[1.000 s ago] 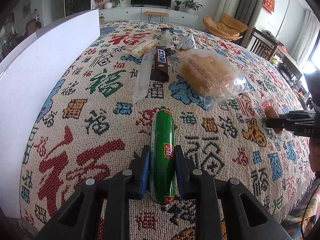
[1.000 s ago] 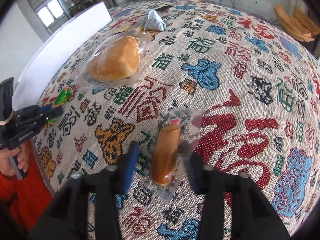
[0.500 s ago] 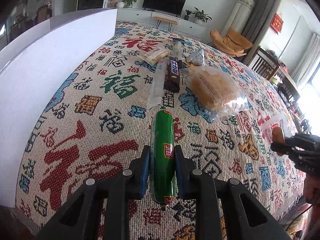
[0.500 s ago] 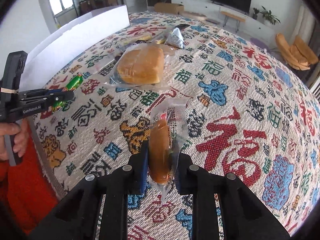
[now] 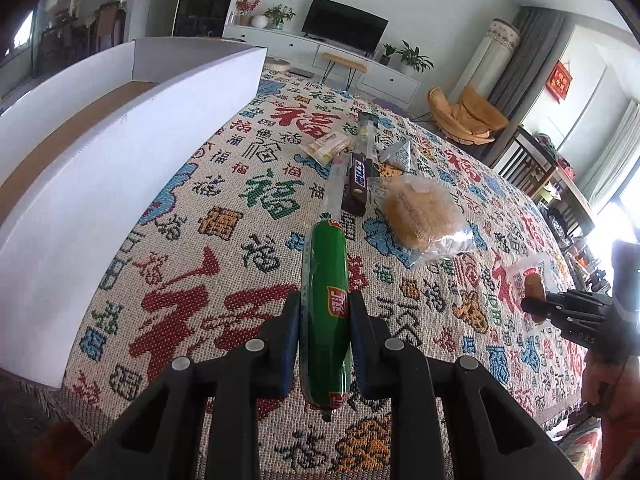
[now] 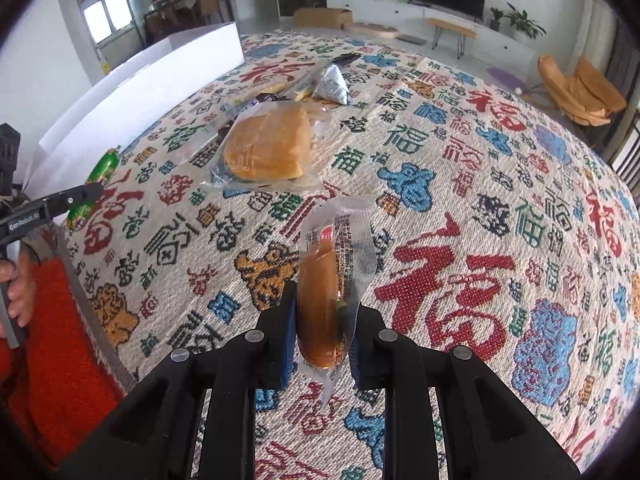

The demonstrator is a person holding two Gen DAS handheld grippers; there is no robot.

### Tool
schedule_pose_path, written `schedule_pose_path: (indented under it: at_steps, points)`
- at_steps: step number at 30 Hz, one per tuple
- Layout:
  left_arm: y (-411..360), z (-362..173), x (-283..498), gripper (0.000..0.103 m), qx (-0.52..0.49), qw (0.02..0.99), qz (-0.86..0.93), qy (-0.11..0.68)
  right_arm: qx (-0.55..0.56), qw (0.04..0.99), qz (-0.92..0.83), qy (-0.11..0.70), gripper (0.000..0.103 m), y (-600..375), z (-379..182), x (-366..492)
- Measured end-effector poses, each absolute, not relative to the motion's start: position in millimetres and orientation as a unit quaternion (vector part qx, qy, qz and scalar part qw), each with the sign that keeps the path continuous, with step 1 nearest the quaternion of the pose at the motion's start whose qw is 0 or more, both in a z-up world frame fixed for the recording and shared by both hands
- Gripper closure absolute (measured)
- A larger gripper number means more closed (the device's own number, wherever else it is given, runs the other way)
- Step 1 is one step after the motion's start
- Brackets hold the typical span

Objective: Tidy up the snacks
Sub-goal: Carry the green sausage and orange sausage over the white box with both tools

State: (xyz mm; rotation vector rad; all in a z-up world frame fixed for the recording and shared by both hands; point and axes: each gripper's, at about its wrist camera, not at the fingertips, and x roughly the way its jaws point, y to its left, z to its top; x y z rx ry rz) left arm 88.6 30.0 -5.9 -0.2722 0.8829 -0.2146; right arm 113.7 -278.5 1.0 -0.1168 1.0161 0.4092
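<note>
"GenRobot.AI" on left gripper (image 6: 86, 196); tablecloth (image 6: 460, 184) repeats "福".

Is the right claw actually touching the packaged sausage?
Touching. The right wrist view shows the right claw with both blue pads pressed against the packaged sausage, holding it clear of the tablecloth.

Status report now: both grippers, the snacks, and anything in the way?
Left gripper shut on green sausage. Right gripper shut on brown sausage, both lifted off the cloth. White box open at left. Path clear; bagged bread still waiting.
</note>
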Motion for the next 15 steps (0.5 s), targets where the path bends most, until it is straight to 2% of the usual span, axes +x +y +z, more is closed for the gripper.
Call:
schedule_pose_path:
  at_steps: [15]
  points:
    - [42.3, 11.7, 79.8, 0.080, -0.097, 0.901, -0.046, 0.420, -0.063, 0.854, 0.212, 0.471, 0.081, -260.4, 14.4, 111.6]
